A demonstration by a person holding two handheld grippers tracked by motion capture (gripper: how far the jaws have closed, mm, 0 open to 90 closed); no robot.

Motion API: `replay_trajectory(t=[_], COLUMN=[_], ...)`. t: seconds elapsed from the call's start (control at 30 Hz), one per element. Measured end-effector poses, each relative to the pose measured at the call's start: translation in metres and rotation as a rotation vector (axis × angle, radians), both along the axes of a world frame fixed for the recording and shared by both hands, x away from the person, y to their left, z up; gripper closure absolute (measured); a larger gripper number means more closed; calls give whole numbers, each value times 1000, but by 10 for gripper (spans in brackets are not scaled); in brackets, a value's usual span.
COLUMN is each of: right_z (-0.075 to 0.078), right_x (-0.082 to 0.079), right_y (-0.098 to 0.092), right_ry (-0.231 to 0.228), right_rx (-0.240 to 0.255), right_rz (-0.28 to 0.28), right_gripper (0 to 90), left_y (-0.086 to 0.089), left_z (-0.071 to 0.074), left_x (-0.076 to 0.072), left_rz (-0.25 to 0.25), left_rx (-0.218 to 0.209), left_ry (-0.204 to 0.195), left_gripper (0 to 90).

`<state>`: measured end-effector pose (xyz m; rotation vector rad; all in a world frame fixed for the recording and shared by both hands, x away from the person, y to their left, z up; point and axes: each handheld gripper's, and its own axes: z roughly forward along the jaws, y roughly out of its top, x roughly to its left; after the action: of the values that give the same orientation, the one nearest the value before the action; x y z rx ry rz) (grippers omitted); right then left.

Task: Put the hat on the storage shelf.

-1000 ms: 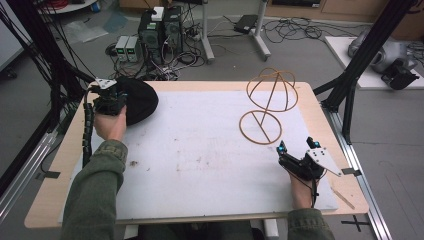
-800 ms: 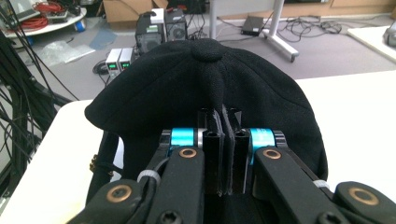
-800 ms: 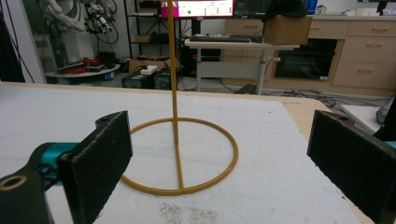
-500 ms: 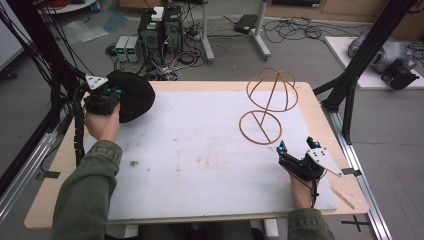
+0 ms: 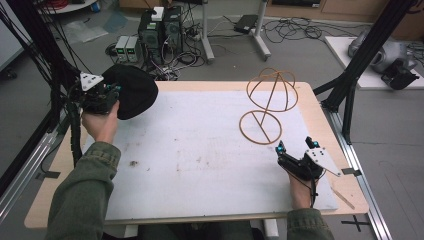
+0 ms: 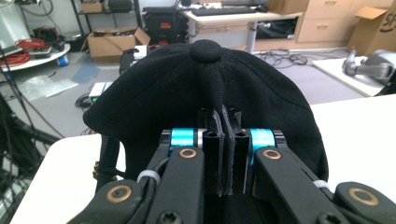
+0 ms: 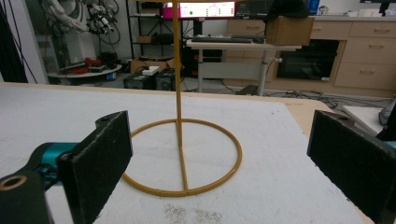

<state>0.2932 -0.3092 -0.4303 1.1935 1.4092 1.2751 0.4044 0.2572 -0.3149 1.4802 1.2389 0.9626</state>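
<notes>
A black cap (image 5: 131, 90) is held up off the table's far left corner. My left gripper (image 5: 111, 94) is shut on its edge; in the left gripper view the jaws pinch the cap (image 6: 205, 88) fabric together, its top button facing up. A yellow wire stand (image 5: 267, 102) with a ring base and a domed top stands at the right of the white mat (image 5: 200, 155). My right gripper (image 5: 294, 149) rests near the mat's right front, open, with nothing between its jaws; its view looks at the stand's ring base (image 7: 184, 154) and upright rod.
Black frame posts (image 5: 350, 75) rise at the table's right and left edges. Cables, power boxes (image 5: 160, 25) and desks crowd the floor beyond the far edge. The wooden table rim (image 5: 345, 195) borders the mat.
My left gripper has lifted the black cap off the table and carried it left and up, tilting it. The right gripper has stayed put.
</notes>
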Motion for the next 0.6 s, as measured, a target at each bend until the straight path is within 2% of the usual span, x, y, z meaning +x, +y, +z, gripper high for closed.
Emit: replay_trajectory(t=[0.13,0.33,0.6], right_z=[0,0,0], right_x=[0,0,1], right_y=[0,0,2], right_ry=[-1,-2,-3], right_rx=[1,3,-2], right_rz=[1,2,9], right_gripper=[58,58,58], left_y=[-2,-10,-40], left_z=[3,11,33], left_x=[-2,-6,-9], left_rz=[-19,-59,-156], left_rx=[-29,-42,-41], left_ry=[-21,-53,-109], left_gripper=[876,876,876])
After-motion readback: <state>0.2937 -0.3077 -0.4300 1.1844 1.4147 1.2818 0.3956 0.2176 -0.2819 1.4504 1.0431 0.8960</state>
